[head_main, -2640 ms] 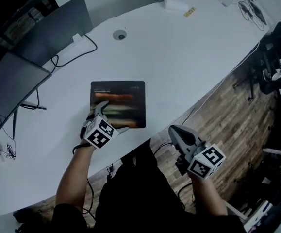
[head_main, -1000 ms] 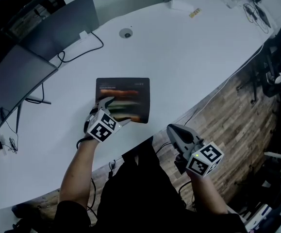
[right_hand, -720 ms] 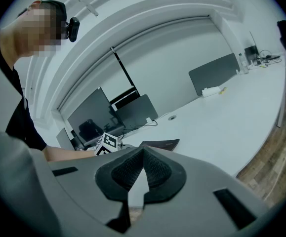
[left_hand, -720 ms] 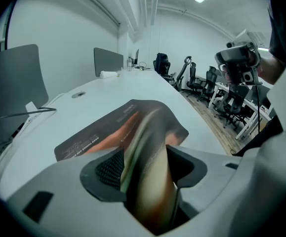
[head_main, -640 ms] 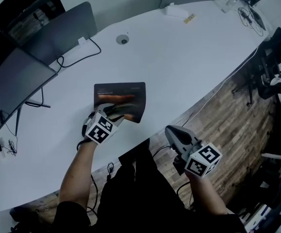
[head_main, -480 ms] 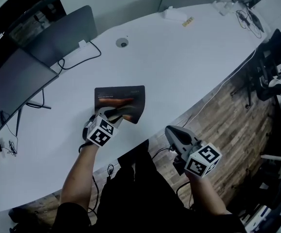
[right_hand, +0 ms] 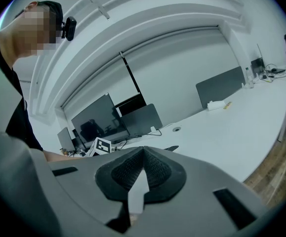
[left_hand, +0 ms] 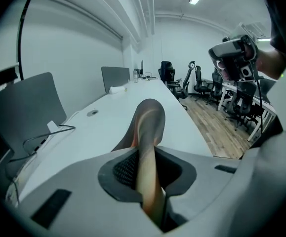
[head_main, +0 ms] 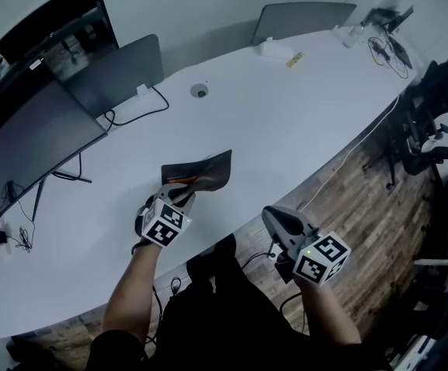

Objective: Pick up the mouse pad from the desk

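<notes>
Monitors (head_main: 38,134) along desk (head_main: 301,107) left side. Left gripper (head_main: 183,195) jaws just closing, now pinching near edge of mouse pad (head_main: 206,170); pad tilted up off white desk, far edge curled. Right gripper (head_main: 275,217) beyond desk rim, over wood floor (head_main: 363,184), jaws together, empty

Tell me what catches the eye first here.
The dark mouse pad curls up above the near edge of the white desk, pinched in the left gripper, whose jaws have just been closing on it. The right gripper hovers shut and empty beyond the desk edge, over the wooden floor.
</notes>
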Available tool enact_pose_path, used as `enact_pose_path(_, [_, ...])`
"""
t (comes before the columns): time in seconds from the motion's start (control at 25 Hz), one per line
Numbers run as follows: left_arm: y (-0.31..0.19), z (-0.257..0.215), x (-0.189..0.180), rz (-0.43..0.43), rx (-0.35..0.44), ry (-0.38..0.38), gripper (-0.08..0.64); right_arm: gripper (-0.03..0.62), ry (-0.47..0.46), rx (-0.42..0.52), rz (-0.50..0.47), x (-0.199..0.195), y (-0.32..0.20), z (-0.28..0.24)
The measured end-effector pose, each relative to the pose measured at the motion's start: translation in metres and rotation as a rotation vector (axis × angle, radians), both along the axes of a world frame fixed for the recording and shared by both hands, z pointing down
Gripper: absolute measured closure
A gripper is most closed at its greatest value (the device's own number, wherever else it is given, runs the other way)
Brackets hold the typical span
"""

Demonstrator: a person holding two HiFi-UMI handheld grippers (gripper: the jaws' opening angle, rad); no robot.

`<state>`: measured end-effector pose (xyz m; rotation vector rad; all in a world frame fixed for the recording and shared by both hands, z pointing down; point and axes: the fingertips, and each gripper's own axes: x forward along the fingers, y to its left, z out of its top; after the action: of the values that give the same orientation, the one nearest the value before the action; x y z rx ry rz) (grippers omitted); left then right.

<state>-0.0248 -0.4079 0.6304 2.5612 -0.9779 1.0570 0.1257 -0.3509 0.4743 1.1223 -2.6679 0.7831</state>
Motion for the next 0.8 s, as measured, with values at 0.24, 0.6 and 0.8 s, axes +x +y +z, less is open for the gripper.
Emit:
enact_pose_path(0.24, [0.006,-0.037,-0.009,-0.033,0.053,0.065,0.499,0.588,0.004,0.042,0.003,-0.009,0.012,-0.02])
enact_pose_path(0.6, [0.04,-0.098,-0.026,-0.057,0.138,0.144,0.508,0.588,0.012,0.109,0.037,-0.021,0.045,-0.052])
enact_pose_path(0.8, [0.059,-0.123,-0.038,-0.059,0.188,0.145,0.508,0.588,0.018,0.131,0.041,-0.029,0.058,-0.062])
